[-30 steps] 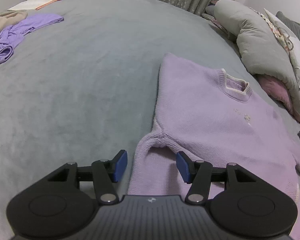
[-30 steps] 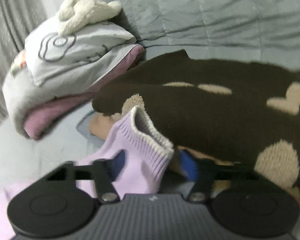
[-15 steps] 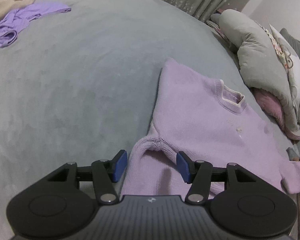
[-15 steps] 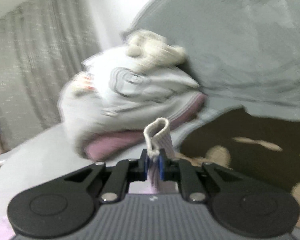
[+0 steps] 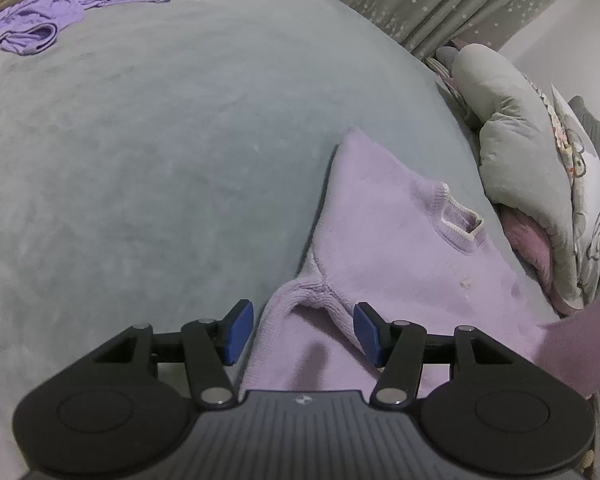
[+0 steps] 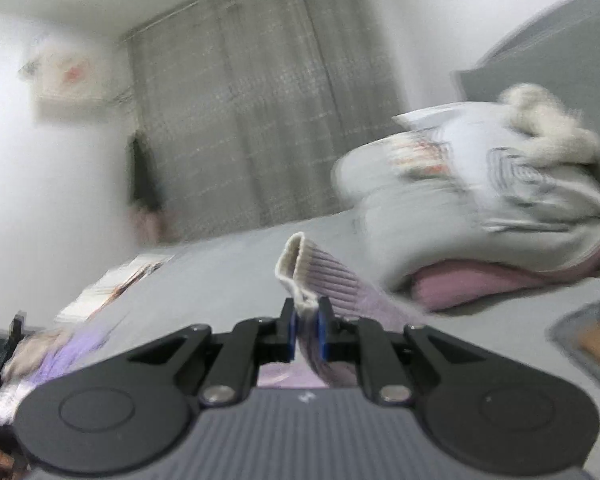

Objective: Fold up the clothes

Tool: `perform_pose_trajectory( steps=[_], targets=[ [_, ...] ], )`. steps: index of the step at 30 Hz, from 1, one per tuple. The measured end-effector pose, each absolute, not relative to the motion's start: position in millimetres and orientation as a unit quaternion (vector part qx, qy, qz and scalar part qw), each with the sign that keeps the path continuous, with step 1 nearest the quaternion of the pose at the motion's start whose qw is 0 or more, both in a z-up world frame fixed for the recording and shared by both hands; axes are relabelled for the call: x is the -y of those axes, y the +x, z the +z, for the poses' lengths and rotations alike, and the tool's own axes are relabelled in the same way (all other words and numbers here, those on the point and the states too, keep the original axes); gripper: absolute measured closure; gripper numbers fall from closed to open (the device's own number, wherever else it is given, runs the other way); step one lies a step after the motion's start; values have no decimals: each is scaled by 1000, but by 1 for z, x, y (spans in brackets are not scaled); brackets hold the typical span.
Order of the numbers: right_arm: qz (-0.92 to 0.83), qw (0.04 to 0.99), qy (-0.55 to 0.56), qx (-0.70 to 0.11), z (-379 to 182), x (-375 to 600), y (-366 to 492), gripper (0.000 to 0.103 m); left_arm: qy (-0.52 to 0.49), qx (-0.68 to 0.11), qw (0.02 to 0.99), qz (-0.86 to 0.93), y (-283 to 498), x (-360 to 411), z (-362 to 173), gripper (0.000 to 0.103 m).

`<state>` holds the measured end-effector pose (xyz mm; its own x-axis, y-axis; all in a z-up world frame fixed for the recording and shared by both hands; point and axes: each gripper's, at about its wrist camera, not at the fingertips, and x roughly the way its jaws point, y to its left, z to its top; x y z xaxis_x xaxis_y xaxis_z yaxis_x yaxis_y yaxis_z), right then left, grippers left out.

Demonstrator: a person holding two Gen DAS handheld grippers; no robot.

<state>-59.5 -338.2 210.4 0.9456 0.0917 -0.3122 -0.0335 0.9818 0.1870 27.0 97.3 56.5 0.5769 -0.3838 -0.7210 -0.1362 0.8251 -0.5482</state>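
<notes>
My right gripper (image 6: 307, 330), wide open 1 second ago, now pinches the lilac sweater's cuff (image 6: 300, 264), lifted for folding; my left gripper (image 5: 303, 330) stays half-open, empty, astride the other sleeve (image 5: 300, 360).

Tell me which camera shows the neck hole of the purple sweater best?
The left wrist view. There the lilac knitted sweater lies spread on the grey bed cover, and its cream-edged neck hole is sharp and unblocked. The right wrist view is blurred and shows only the sweater's ribbed cuff, pinched in the right gripper.
</notes>
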Motion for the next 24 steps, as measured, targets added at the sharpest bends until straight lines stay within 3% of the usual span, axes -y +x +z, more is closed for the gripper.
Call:
perform_pose_trajectory(
  steps=[10, 24],
  targets=[
    [182, 955, -6, -233, 155, 184, -53, 94, -302, -456, 834, -73, 26, -105, 57, 43],
    [238, 921, -71, -299, 92, 94, -77, 93, -294, -461, 832, -96, 22, -111, 60, 40]
  ],
)
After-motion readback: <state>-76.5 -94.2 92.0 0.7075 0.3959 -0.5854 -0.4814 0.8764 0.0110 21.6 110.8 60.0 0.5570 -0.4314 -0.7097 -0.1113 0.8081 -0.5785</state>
